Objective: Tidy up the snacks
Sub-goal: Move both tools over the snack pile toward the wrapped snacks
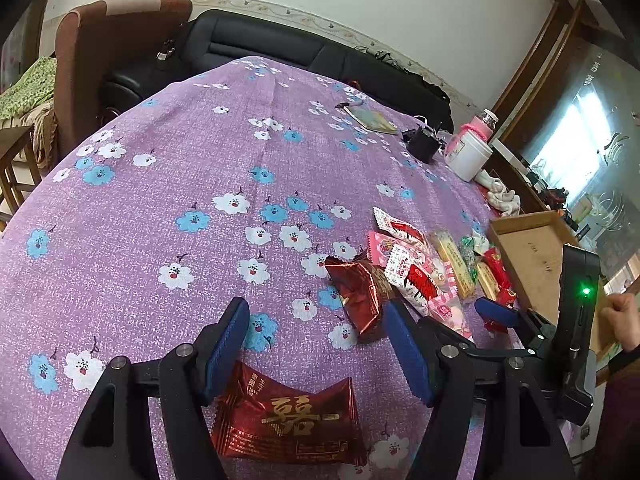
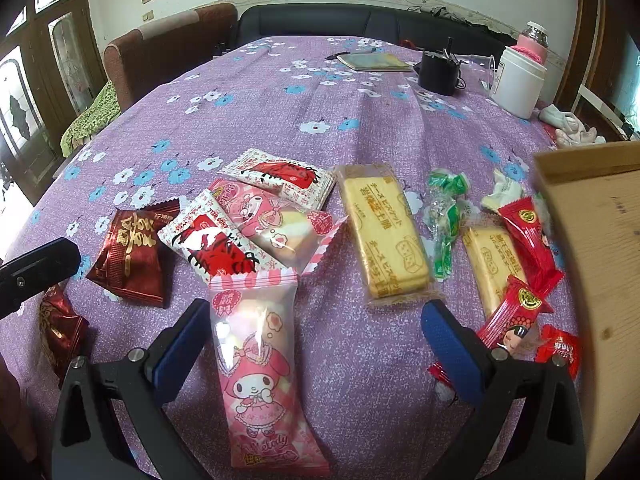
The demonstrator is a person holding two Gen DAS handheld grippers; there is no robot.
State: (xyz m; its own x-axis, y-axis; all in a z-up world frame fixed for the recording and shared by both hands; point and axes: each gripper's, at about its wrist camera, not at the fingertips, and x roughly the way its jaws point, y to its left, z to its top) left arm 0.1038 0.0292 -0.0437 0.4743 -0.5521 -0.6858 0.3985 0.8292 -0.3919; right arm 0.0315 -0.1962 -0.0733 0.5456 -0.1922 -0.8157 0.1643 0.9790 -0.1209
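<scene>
My left gripper [image 1: 316, 346] stands open over the purple flowered tablecloth [image 1: 200, 160]. A dark red packet with a gold character [image 1: 288, 416] lies flat between the bases of its fingers, with no pad pressing on it. A second dark red packet [image 1: 356, 292] lies just ahead to the right. My right gripper [image 2: 316, 344] is open too, above a pink Melody packet [image 2: 256, 360] that lies near its left finger. Ahead of it lie white-and-red packets [image 2: 280, 176], yellow biscuit packs [image 2: 380, 232], green candy [image 2: 444, 216] and red candies [image 2: 528, 232].
A wooden box [image 2: 600, 260] stands at the right edge of the snack pile. Far right on the table are a white jar [image 2: 518, 80], a pink-sleeved bottle [image 2: 534, 42], a black pot [image 2: 438, 72] and a notebook [image 2: 378, 62]. A black sofa [image 1: 280, 48] and a brown armchair [image 1: 112, 52] stand beyond.
</scene>
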